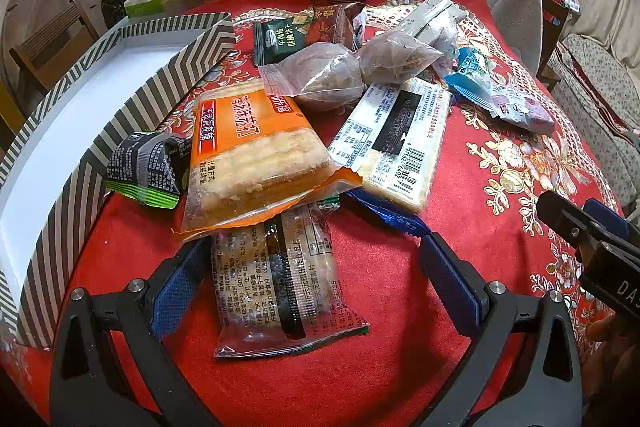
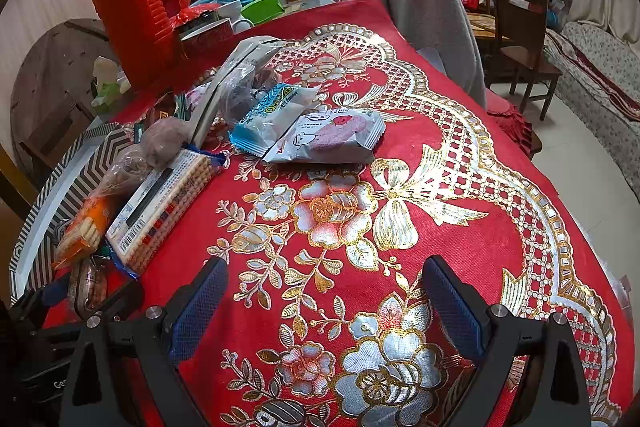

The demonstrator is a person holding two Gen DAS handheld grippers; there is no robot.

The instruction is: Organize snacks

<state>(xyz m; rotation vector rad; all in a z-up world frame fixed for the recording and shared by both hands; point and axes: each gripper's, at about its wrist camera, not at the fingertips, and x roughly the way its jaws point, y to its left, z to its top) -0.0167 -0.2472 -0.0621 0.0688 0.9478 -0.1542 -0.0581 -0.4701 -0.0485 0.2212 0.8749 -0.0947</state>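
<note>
Red cloth (image 2: 460, 155) lay bare across the frame's right half, open room for the right gripper (image 2: 326, 307), spread wide over it. Snacks crowded frame centre beside the striped box (image 1: 132, 131) at left. Left gripper (image 1: 308, 279) gaped around a clear cracker pack (image 1: 280, 283), under the orange pack (image 1: 256, 155).

orange snack pack (image 1: 256, 155), striped box (image 1: 120, 115), red tablecloth (image 2: 460, 187)

Clear cracker packet (image 1: 280, 279) top hidden under orange packet (image 1: 256, 155), striped box (image 1: 100, 131) cut off at left edge
</note>
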